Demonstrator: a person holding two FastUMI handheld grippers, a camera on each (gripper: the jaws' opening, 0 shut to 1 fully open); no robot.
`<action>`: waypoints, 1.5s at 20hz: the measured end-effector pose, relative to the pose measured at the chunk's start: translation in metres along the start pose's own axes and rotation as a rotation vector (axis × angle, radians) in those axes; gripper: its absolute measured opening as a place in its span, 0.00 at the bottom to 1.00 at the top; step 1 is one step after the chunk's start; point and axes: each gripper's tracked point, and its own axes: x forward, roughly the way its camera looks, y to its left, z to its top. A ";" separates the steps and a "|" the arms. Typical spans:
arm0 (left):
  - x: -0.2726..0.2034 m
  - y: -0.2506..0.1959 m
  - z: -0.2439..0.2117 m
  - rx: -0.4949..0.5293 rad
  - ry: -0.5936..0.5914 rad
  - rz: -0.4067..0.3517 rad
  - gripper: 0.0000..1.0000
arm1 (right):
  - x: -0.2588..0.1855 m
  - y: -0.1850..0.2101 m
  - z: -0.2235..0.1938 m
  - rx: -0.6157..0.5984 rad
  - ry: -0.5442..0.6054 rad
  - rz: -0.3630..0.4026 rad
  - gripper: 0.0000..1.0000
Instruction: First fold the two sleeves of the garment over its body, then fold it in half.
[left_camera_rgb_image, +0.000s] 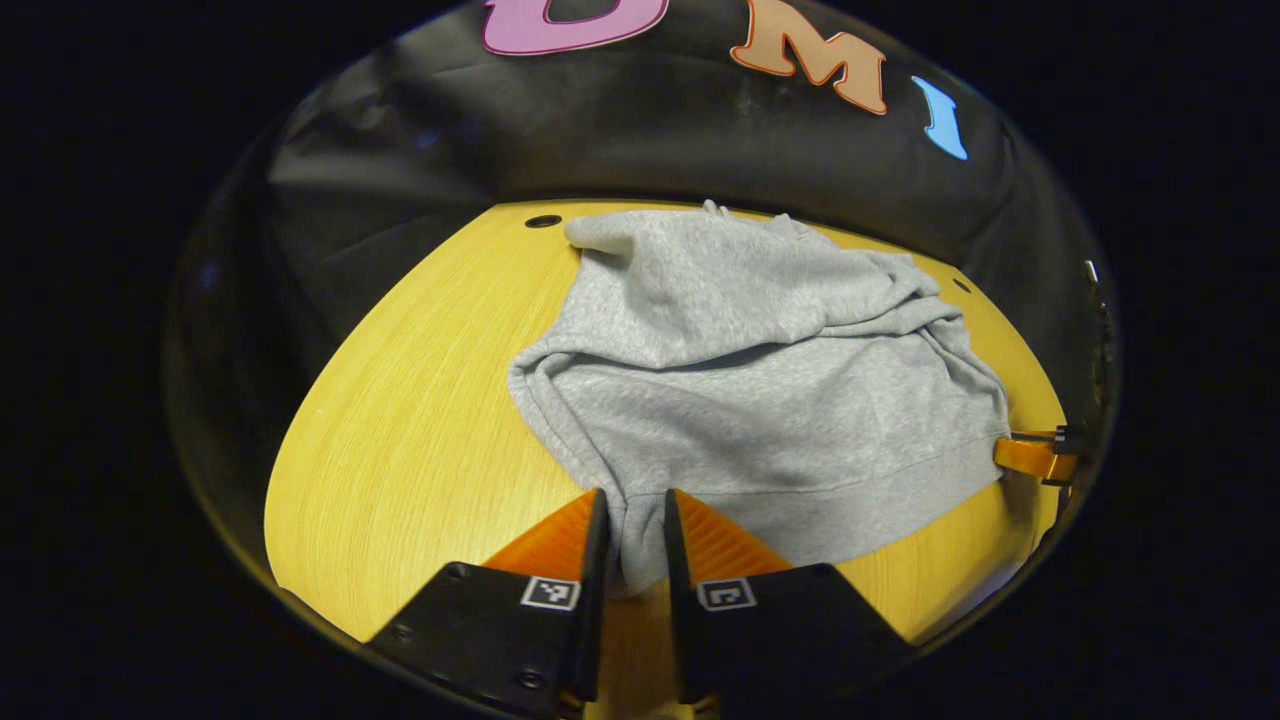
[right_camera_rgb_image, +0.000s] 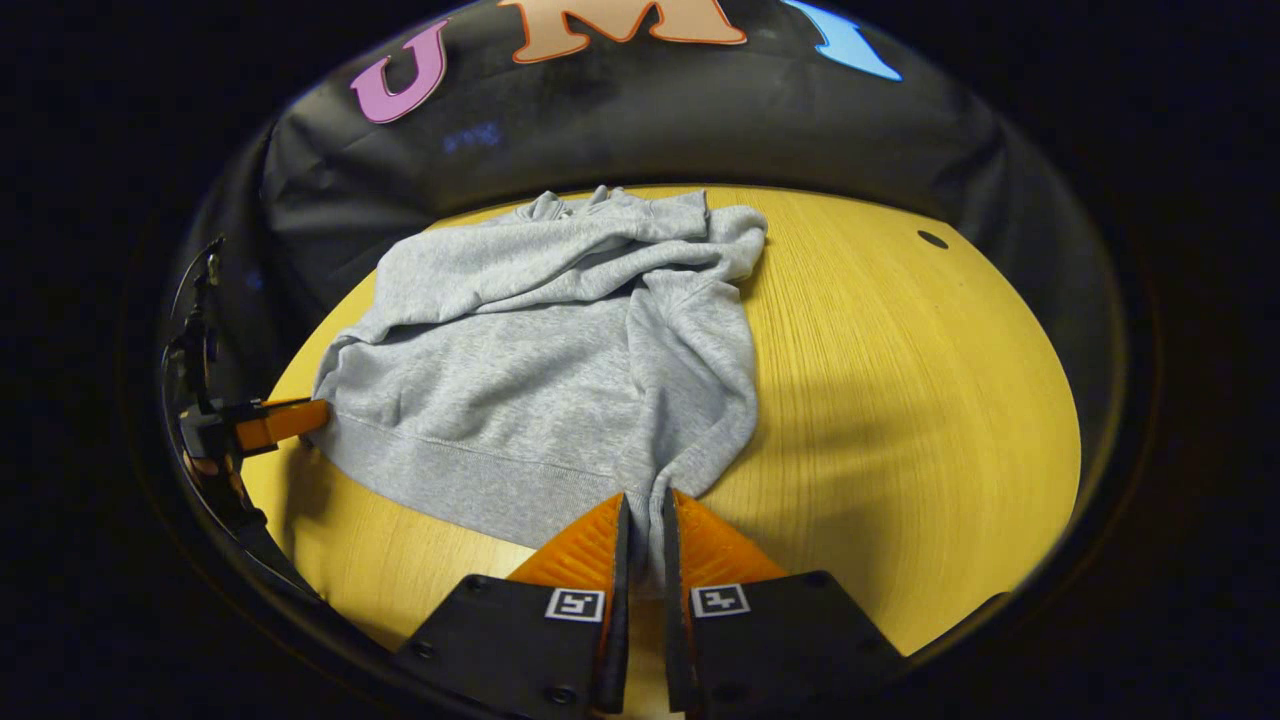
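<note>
A yellow wooden table (left_camera_rgb_image: 400, 420) fills the booth in front of the black cloth wall. The grey garment (left_camera_rgb_image: 760, 380) lies on it with both sleeves already folded over the body. My left gripper (left_camera_rgb_image: 632, 525) pinches one corner of the hem, both fingers pressed onto the cloth. My right gripper (right_camera_rgb_image: 643, 530) pinches the other hem corner the same way. Square coded markers sit on the gripper bodies; I can't read them. The collar end is bunched and hard to make out.
</note>
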 end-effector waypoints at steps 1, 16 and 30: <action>0.000 -0.001 0.001 -0.003 0.006 -0.008 0.16 | 0.002 -0.001 0.000 0.029 0.017 0.006 0.13; -0.017 0.004 -0.010 -0.030 0.124 -0.034 0.00 | -0.021 0.002 0.004 0.098 0.100 0.077 0.12; -0.030 -0.001 0.077 -0.094 0.029 -0.077 0.00 | -0.050 0.014 0.101 0.301 -0.013 0.216 0.11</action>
